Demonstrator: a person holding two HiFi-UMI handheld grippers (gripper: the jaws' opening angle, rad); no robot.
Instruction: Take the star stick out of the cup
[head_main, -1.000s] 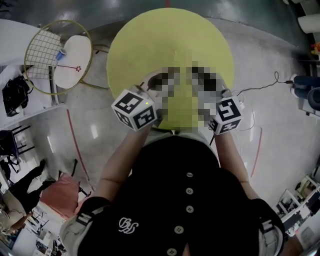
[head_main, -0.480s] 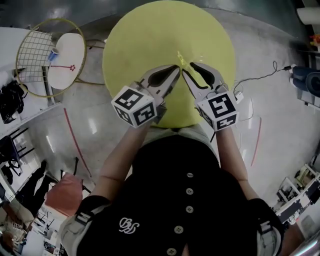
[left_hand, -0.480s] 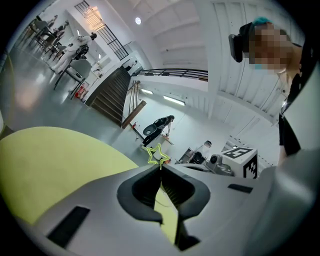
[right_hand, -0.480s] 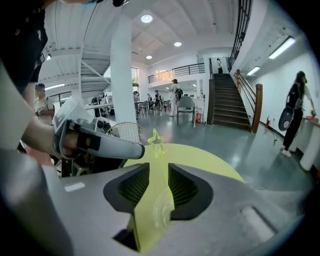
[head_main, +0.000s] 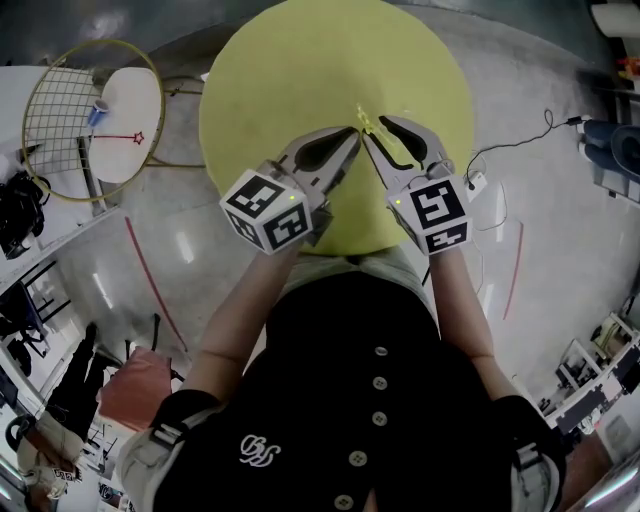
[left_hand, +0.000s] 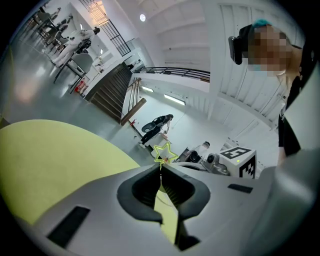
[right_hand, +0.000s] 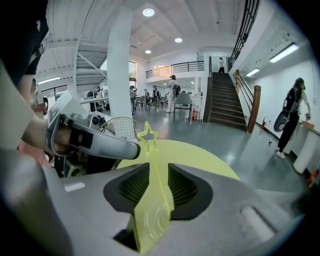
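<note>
The left claw (head_main: 351, 136) sits just left of the frame's centre in the head view. In the left gripper view its jaws are pressed together on the thin, translucent yellow-green plastic star stick (left_hand: 162, 152). The outlined star pokes up just above the tips.

The right claw (head_main: 373, 127) faces it from the right, tip to tip. Its jaws have just been opening and now stand apart in the right gripper view. The stick (right_hand: 155, 170) runs up through the gap, touching neither ribbed pad. Low in the same gap is a small clear plastic cup (right_hand: 156, 220), its round bottom showing through. The stick's lower end is in it. Whether the cup's wall touches the inner faces of the jaws cannot be told.

Both claws hang over the near half of a round yellow-green bench (head_main: 300, 70). In the head view the stick (head_main: 363, 119) shows as a faint sliver between the two tips.

Each claw carries a white cube with black square marker patterns, which hold no readable letters. The black buttoned shirt (head_main: 375, 400) at the bottom of the frame has a small white curly emblem I cannot read.

At the upper left of the head view, a yellow-framed racket (head_main: 60, 110) lies beside a white round top (head_main: 130, 150). A thin red star-tipped stick (head_main: 125, 137) rests on that top.
</note>
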